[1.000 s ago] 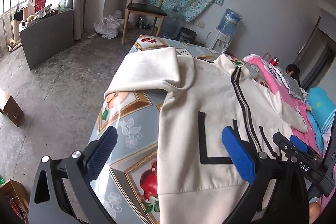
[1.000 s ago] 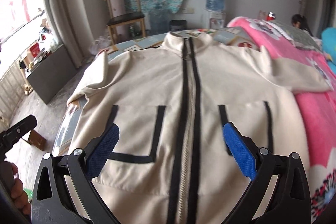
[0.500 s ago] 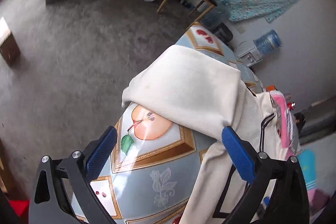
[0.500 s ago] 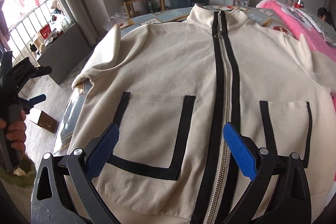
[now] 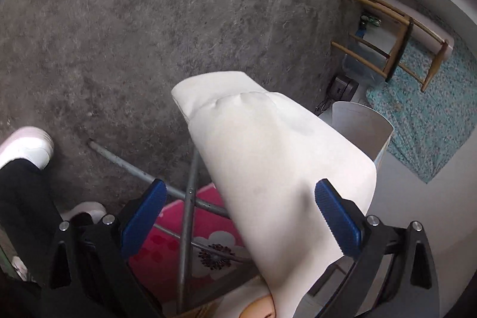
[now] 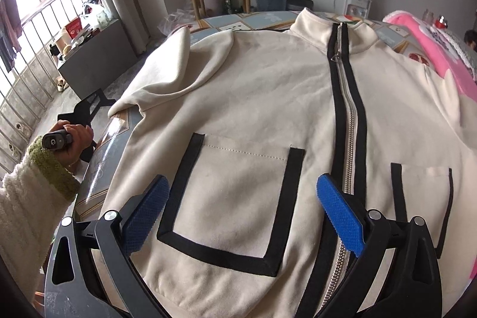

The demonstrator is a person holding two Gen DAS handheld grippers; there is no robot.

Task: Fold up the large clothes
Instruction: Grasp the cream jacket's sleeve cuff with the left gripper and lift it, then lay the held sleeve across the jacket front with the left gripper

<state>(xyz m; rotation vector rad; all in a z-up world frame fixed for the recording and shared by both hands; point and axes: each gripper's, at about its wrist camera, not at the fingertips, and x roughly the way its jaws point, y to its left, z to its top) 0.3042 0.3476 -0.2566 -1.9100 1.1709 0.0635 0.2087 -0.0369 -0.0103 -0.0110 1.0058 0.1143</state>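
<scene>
Left gripper [image 5: 238, 216] jaws wide, empty, over sleeve [image 5: 268, 157] hanging off surface's left edge; pinch cuff, not mid-sleeve. Right gripper [image 6: 241, 207] jaws wide, empty, above jacket [image 6: 268, 97].

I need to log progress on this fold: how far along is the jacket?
Done: the cream zip jacket lies spread flat, front up and zipped, on the table. In hand: the open left gripper points down at the sleeve hanging off the table edge, not gripping it. The open right gripper hovers over the hem. Left: every fold.
</scene>
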